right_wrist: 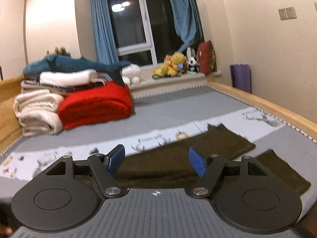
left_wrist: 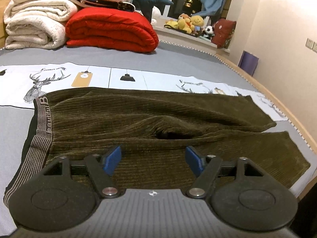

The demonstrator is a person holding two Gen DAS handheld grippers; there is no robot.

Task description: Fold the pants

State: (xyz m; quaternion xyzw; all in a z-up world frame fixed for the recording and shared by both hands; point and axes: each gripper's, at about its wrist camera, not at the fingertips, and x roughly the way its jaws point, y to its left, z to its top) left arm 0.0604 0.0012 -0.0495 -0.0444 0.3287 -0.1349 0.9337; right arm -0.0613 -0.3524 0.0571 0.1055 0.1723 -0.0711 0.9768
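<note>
olive corduroy pants (left_wrist: 158, 123) lie flat across the bed (left_wrist: 178, 59), waistband (left_wrist: 42, 123) at 9 o'clock, legs toward 3; soft, limp, light-looking, likely to sag, so best pinched at waistband and hems. left gripper (left_wrist: 152, 158) and right gripper (right_wrist: 156, 161) both hover wide open, fingers empty.

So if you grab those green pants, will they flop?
Probably. The corduroy pants already lie rumpled with a soft bump, so they would likely sag and drape. The ribbed cloth looks grippy, not slippery. The striped waistband may hold a bit firmer.
</note>
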